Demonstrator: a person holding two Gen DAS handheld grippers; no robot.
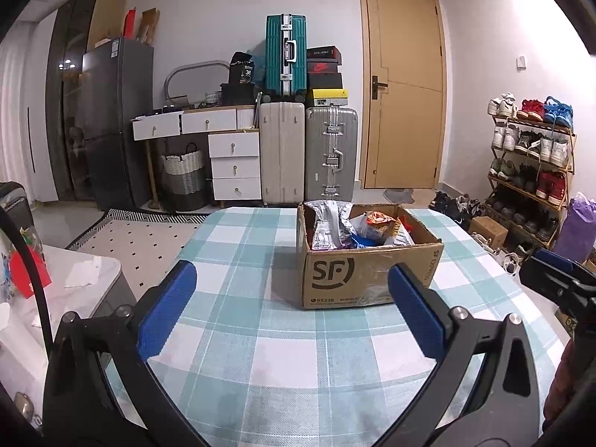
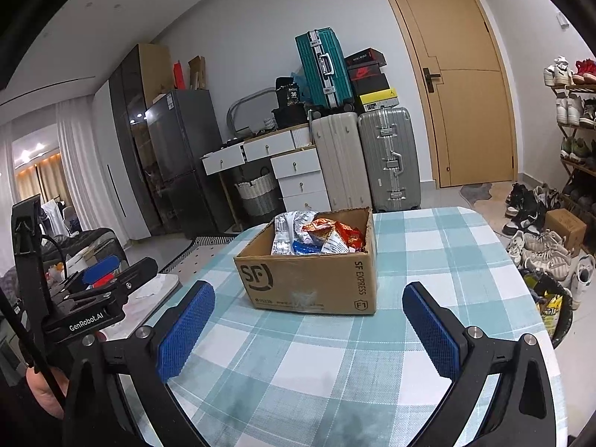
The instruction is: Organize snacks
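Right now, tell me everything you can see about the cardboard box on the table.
The cardboard box is brown corrugated card, printed SF on one side and SF EXPRESS on another. Its top is open, with snack packets piled inside. It sits upright on the checked tablecloth, beyond both tongs, touched by neither.

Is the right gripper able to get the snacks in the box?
Probably yes. The right gripper is open, the cardboard box stands straight ahead with its top open, and only bare tablecloth lies between them.
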